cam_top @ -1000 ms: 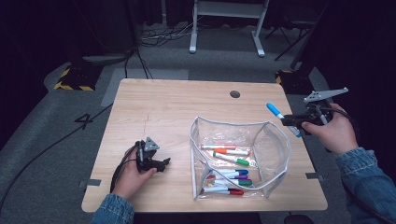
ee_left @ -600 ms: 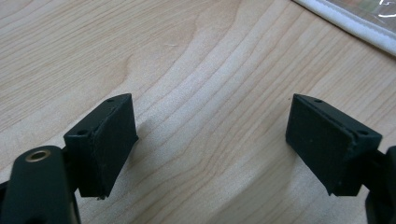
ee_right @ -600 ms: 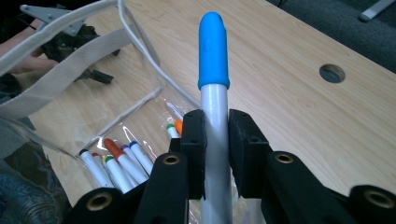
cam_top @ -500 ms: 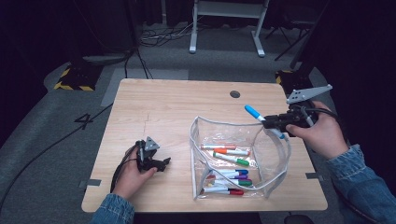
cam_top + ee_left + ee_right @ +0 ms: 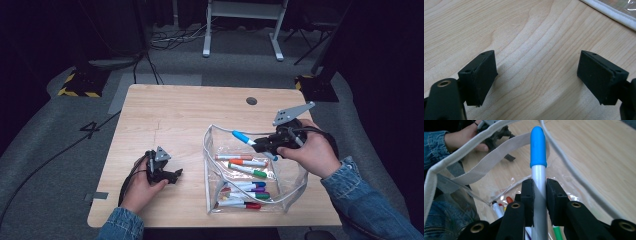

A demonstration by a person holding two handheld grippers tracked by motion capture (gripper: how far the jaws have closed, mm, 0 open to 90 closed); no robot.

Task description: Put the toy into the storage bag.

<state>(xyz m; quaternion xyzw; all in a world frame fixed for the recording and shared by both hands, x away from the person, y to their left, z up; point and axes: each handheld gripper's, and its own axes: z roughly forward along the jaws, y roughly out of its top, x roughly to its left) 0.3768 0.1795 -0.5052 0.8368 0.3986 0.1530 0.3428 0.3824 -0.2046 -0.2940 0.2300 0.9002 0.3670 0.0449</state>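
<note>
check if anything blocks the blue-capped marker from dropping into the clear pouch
Nothing visible does. The right hand-held gripper holds the white marker with the blue cap over the open mouth of the clear plastic pouch with white trim. The trim band arcs around the marker, apart from it. The other markers lie flat at the bottom.

The blue-capped marker (image 5: 245, 138) — white barrel, bright blue cap — hangs over the open top of the clear pouch (image 5: 295, 190), pinched at mid-barrel and tilted, its cap end pointing up and toward the table's left. The pouch — see-through plastic with a pale fabric rim — stands on the wooden table, holding other markers in a loose heap
</note>
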